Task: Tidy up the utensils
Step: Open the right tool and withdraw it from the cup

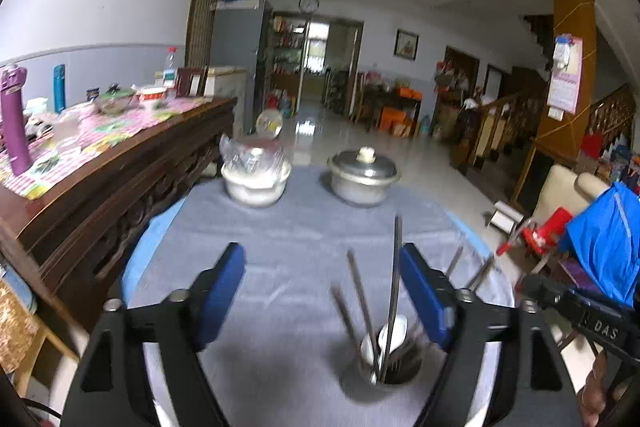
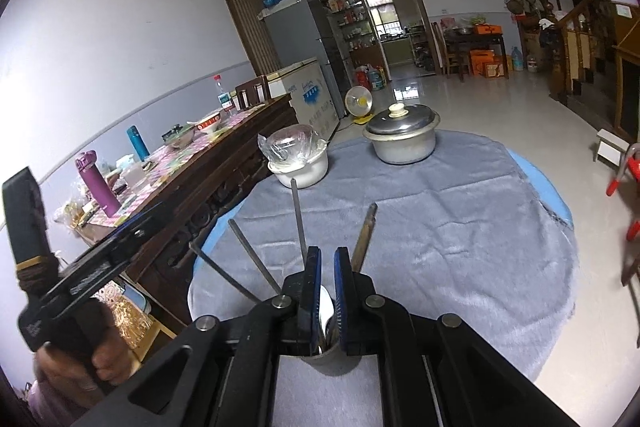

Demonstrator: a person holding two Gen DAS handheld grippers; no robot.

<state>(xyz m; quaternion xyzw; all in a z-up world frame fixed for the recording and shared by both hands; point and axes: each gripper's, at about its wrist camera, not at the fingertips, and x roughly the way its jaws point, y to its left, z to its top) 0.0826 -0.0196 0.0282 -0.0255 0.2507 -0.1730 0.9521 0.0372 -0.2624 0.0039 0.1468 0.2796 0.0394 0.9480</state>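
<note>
Utensils [image 1: 394, 291] stood upright in metal cup [image 1: 390, 371] on desk [image 1: 300, 227], handles fanned out. Left hand-held gripper [image 1: 322, 291] was spread wide and empty beside the cup, likely just clear. Right hand-held gripper [image 2: 327, 291] was pressed nearly together above the cup, gripping nothing visible.

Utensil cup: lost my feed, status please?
Left gripper open, empty. Right gripper shut, above cup. Chopsticks and spoon in cup. Nothing blocking.
</note>
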